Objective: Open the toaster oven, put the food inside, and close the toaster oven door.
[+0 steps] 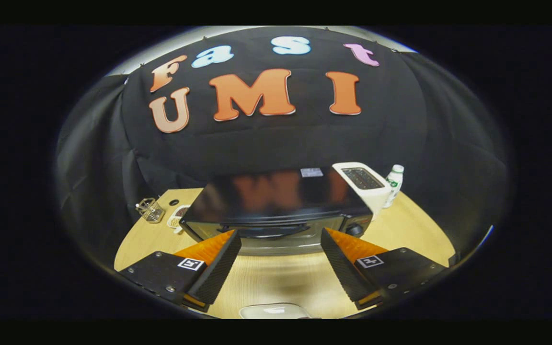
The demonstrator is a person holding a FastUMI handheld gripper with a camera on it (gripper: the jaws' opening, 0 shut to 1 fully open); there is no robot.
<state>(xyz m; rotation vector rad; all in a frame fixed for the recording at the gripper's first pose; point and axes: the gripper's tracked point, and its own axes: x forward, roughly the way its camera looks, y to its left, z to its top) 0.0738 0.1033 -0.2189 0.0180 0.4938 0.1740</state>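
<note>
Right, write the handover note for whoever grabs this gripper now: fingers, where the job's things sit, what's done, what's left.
Gripper: fingers spread wide, holding nothing, hovering above the wooden table.
Toaster oven: just ahead of the fingers, door shut, its handle between the fingertips and slightly beyond them.
White dish: near the gripper, below the fingers; what it holds is hidden.
Beside the oven: white toaster, small bottle.
Done: nothing yet.
Left: open the door, load the food, close the door.
</note>
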